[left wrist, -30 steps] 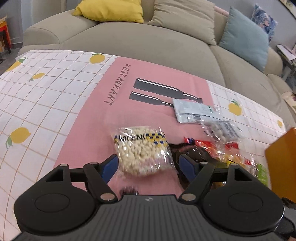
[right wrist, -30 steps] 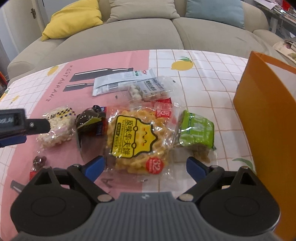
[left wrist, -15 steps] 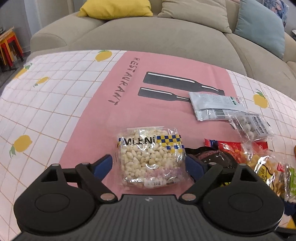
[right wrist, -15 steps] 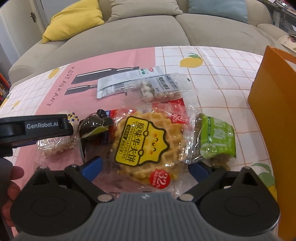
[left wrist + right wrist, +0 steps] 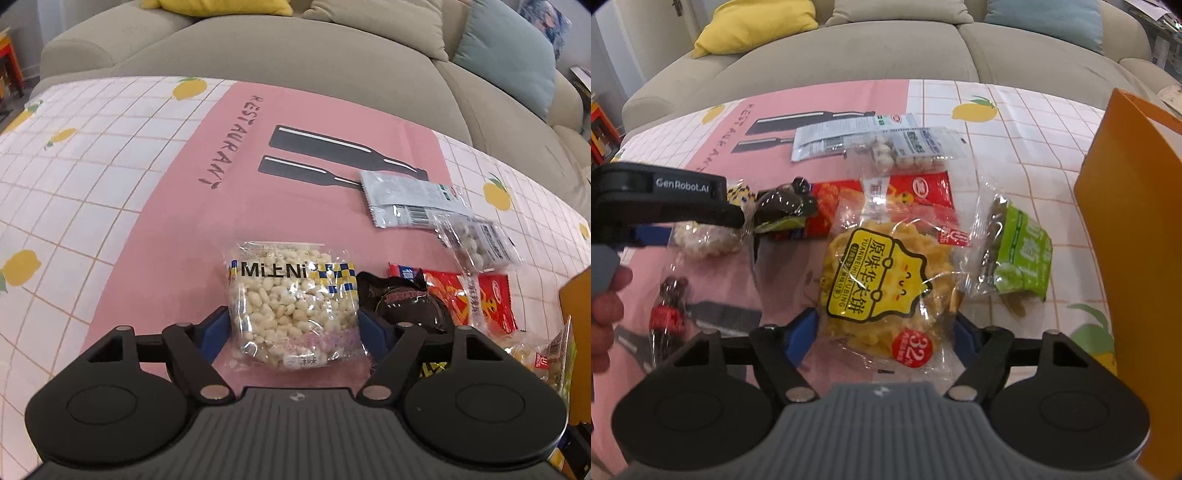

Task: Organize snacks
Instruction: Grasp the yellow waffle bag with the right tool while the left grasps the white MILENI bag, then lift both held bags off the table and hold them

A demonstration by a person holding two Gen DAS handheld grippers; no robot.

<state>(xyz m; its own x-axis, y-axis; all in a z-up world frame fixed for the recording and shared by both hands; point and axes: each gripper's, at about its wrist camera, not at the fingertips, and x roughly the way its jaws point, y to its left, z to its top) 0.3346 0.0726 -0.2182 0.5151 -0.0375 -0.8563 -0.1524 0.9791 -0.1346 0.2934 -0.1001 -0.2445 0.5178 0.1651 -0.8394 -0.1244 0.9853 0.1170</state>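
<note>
A clear bag of puffed rice [image 5: 293, 304] lies on the pink cloth between the blue fingers of my left gripper [image 5: 293, 328], which touch its sides. A yellow waffle packet [image 5: 882, 284] lies between the fingers of my right gripper [image 5: 886, 332], which close on its edges. Other snacks lie around: a dark brown packet [image 5: 404, 306], a red packet [image 5: 912, 188], a green packet [image 5: 1021, 258], a clear bag of round balls [image 5: 912, 149] and a silver sachet [image 5: 406, 199]. The left gripper also shows in the right wrist view [image 5: 661, 199].
An orange box [image 5: 1137, 236] stands at the right of the table. A small red and dark packet [image 5: 668, 314] lies at the near left. The tablecloth [image 5: 92, 155] has a lemon grid pattern. A beige sofa [image 5: 295, 66] runs behind the table.
Both grippers have moved forward and narrowed onto their packets: the left around the puffed rice bag, the right around the waffle packet. The packets look larger and closer in view.
</note>
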